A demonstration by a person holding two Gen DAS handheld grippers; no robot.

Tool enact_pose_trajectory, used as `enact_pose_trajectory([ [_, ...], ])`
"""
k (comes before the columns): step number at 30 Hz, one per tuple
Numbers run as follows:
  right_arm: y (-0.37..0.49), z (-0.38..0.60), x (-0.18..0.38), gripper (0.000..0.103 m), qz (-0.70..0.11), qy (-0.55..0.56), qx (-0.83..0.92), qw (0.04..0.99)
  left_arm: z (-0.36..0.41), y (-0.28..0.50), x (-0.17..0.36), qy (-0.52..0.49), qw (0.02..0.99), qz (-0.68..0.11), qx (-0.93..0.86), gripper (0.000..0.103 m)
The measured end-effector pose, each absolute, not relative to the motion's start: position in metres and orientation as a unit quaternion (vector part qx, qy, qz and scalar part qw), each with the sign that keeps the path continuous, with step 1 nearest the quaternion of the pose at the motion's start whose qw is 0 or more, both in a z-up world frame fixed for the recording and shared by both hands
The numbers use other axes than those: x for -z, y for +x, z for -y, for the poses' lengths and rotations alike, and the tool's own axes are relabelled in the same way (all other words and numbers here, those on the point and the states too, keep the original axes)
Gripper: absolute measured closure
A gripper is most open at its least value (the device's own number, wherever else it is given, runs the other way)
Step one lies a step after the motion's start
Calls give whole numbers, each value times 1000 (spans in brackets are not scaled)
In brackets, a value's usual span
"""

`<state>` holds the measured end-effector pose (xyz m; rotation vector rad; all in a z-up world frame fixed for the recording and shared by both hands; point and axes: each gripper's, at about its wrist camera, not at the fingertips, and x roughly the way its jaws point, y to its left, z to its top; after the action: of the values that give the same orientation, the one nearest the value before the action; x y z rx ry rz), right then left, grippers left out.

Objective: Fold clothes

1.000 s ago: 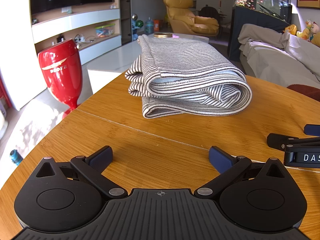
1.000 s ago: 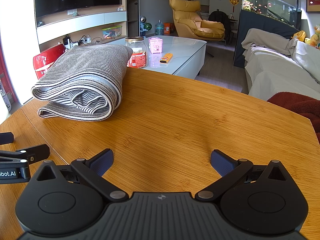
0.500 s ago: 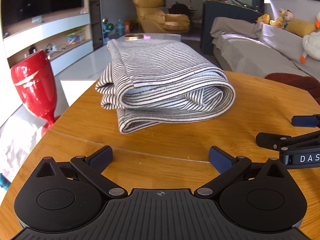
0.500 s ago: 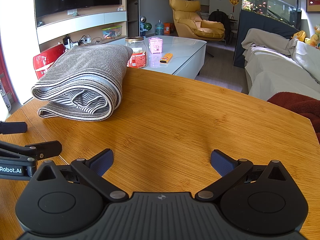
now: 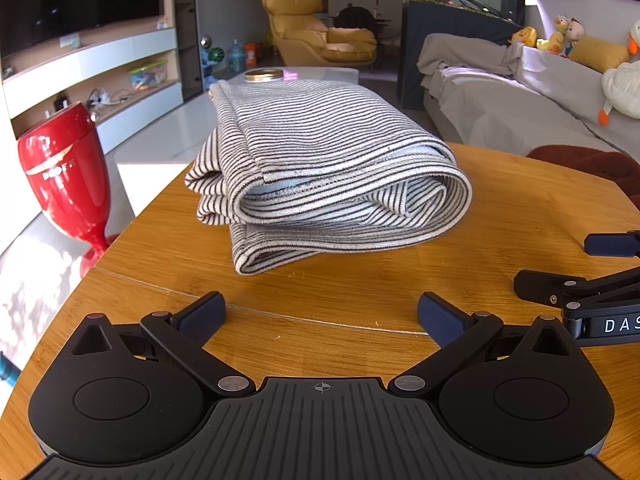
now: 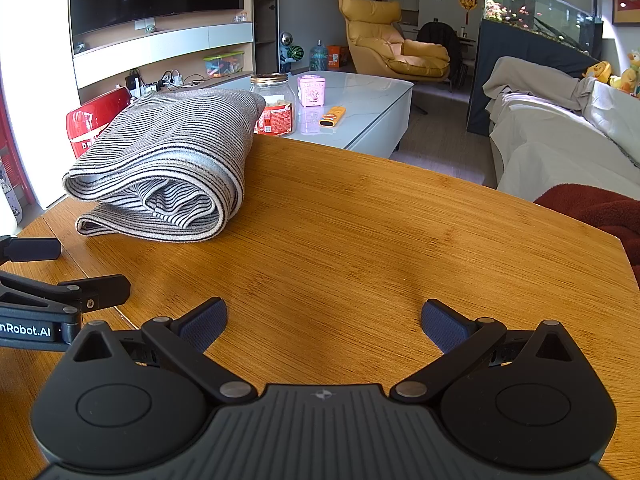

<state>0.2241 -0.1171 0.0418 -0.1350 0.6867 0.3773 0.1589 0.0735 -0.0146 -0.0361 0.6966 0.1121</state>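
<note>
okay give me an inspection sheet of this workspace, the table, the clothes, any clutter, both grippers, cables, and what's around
Surface: wooden table, seam line across its near left part.
Job's things: striped garment folded in a bundle on the table, layers loose at the near edge.
Clutter: nothing seen on the table besides the garment.
Grippers: left gripper open, empty, short of the garment; right gripper open, empty, over bare wood.
Cables: none on the table; some on the TV shelf.
Surroundings: red vase on the floor, white coffee table with jar, yellow armchair, covered sofa, fish tank.
</note>
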Motion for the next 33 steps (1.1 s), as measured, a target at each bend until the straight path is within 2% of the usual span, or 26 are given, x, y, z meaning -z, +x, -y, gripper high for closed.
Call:
enact_pose_trajectory([
  [13,227,116,-42,0,-334,-69,-193,920,-61,139,8,-40,923,-371,-96,0],
  [24,223,118,-42,0,-333,-72,-201,919,-64,130,8,-73,914,-357,-180,0],
  [33,221,115,-43,0,-333,-72,-199,919,-63,128,8,-72,915,-353,-180,0],
])
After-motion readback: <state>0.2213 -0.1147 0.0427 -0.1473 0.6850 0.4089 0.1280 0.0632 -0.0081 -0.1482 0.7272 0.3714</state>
